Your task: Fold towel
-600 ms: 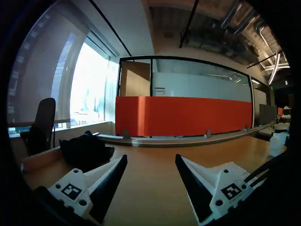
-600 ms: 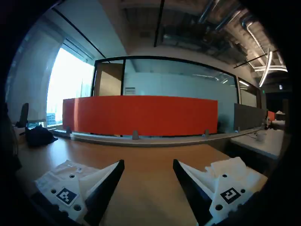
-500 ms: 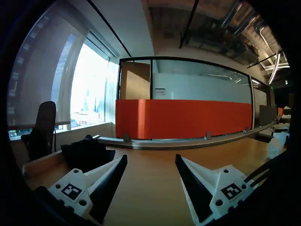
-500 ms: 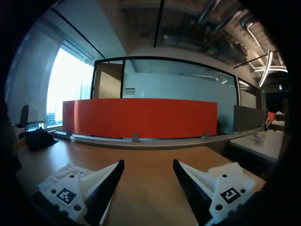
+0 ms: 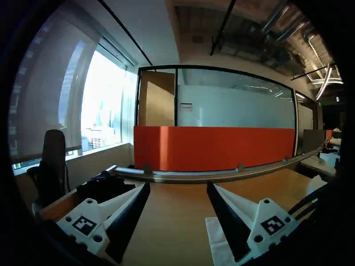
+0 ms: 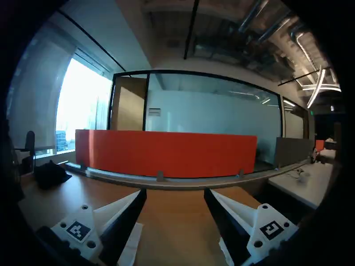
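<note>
A white towel (image 5: pixel 214 238) lies on the wooden desk (image 5: pixel 177 221), its edge showing under the right finger of my left gripper (image 5: pixel 177 185). That gripper is open and holds nothing. More white cloth (image 5: pixel 316 184) sits at the far right of the left gripper view. In the right gripper view, slivers of white towel (image 6: pixel 131 244) show low between the fingers, beside each one. My right gripper (image 6: pixel 174 191) is open above the desk (image 6: pixel 177 230) with nothing between its fingers.
A black bag (image 5: pixel 104 188) lies on the desk at the left, also seen as the black bag (image 6: pixel 49 174). A dark chair (image 5: pixel 51 164) stands by the window. An orange divider (image 5: pixel 213 148) runs along the desk's far edge. A white desk (image 6: pixel 301 182) lies to the right.
The room has dropped lower in both views. White cloth beside the right gripper's fingers shrank to slivers at the bottom. A towel edge came into the left gripper view. Both grippers stay open.
</note>
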The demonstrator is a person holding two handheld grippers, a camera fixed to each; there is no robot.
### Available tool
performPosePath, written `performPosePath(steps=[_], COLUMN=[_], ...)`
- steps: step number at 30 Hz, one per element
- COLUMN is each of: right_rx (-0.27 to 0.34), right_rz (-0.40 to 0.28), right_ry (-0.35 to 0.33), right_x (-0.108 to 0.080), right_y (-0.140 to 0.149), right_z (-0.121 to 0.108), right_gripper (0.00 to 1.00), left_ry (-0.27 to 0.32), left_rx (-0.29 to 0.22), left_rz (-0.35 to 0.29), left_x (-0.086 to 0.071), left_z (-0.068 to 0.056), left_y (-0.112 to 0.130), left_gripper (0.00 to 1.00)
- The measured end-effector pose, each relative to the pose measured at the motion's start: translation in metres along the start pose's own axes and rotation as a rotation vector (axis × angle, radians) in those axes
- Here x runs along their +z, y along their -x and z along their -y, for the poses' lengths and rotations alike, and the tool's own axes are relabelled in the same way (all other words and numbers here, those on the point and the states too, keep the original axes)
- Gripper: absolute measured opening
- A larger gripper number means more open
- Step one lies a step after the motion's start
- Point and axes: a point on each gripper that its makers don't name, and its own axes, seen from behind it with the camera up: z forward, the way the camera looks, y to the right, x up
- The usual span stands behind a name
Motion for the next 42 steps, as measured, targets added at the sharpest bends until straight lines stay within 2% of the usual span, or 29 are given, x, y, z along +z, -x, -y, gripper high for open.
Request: performPosePath(steps=[6,12,19,27,36,42], right_rx=[-0.010,-0.037,-0.087,-0.137,-0.173,-0.192], right_rz=[0.025,0.057,0.117,0.209,0.255,0.278], right_ry=[-0.007,-0.051,-0.173,-0.339,-0.416,-0.444], right_x=[0.002,0.004,0.000,-0.014,-0.023,-0.025], right_y=[-0.010,-0.015,-0.008,0.008,0.021,0.037], right_z=[0.002,0.010,0.031,0.065,0.085,0.096], right_gripper=[1.00,1.00,1.00,1.00,1.00,1.00], left_ry=[0.015,0.059,0.141,0.274,0.319,0.348], left_rx=[0.020,0.029,0.075,0.116,0.111,0.122], left_rz=[0.037,0.084,0.137,0.209,0.243,0.271], left_x=[-0.002,-0.001,0.000,-0.004,-0.009,-0.013], left_z=[-0.003,-0.013,-0.030,-0.057,-0.064,-0.071], left_y=[-0.007,-0.008,-0.005,0.009,0.022,0.041], left_gripper=[0.94,0.94,0.94,0.94,0.95,0.94])
